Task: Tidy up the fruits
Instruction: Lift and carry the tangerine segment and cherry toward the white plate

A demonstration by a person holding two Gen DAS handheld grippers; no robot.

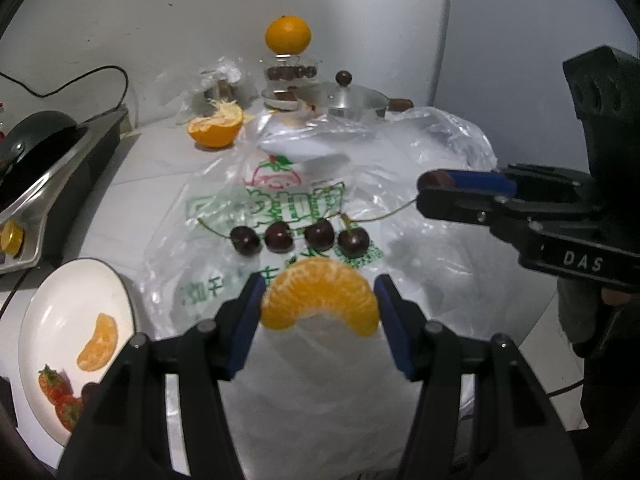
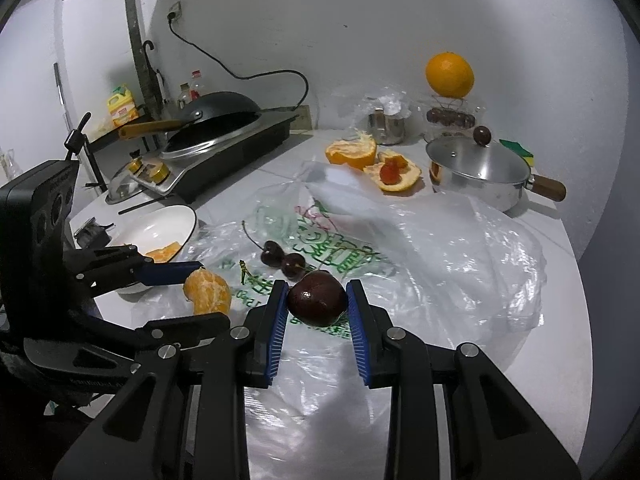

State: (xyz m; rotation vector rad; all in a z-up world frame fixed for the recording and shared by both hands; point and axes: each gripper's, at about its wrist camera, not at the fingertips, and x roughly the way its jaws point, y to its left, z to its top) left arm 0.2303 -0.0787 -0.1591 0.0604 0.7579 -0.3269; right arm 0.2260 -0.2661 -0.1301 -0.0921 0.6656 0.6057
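Above plastic bag [image 1: 420, 152] | L gripper [image 1: 320, 304] pinching orange segment [image 1: 320, 296] | R gripper [image 2: 317, 300] clamped on cherry [image 2: 316, 298]

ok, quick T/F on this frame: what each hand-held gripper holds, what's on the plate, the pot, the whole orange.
1. The left hand-held gripper holds an orange segment. True.
2. The right hand-held gripper is empty. False: it is shut on a cherry.
3. The white plate is bare. False: it holds an orange segment and strawberries.
4. The steel pot has its lid on. True.
5. The whole orange lies on the plastic bag. False: it sits atop a glass container.
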